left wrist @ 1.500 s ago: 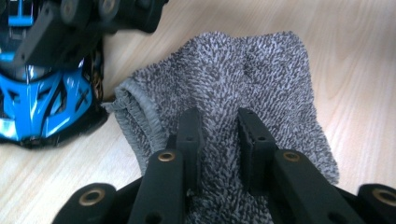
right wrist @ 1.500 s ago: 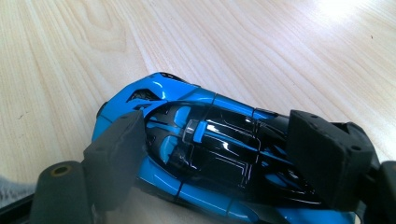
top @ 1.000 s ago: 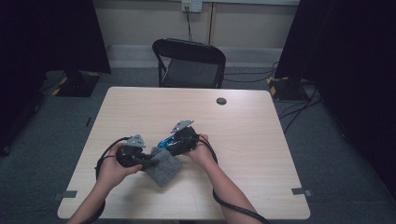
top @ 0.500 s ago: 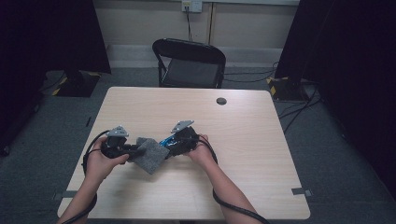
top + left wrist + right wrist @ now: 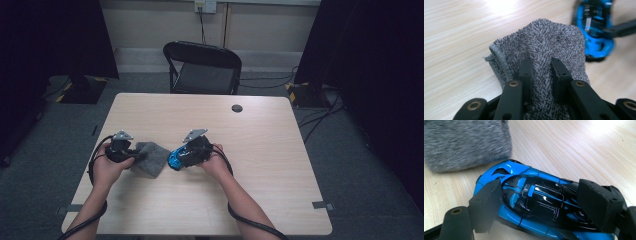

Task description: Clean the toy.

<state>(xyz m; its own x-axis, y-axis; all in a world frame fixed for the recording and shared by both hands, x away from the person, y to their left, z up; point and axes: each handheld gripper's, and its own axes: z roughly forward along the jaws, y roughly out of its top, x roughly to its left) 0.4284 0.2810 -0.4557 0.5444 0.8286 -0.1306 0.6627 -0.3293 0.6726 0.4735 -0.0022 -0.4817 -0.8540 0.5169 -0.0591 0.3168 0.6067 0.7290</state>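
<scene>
A grey terry cloth (image 5: 151, 159) lies bunched on the table left of centre. My left gripper (image 5: 138, 156) is shut on a fold of the cloth (image 5: 549, 47), which bulges up between and past its fingertips (image 5: 526, 67). A glossy blue and black toy car (image 5: 176, 159) sits a short gap to the cloth's right, on its wheels on the table. My right gripper (image 5: 178, 157) is shut across the car's body (image 5: 536, 195), one pad on each flank. In the right gripper view the cloth (image 5: 466, 142) lies blurred just beyond the car's nose.
The light wooden table (image 5: 260, 135) has a small black round disc (image 5: 237, 108) near its far edge. A black folding chair (image 5: 202, 65) stands behind the table. Cables trail from both grippers over the near edge.
My left gripper has drawn the cloth leftward, off the car's side, opening a gap between them. The right gripper and the car have stayed in place.
</scene>
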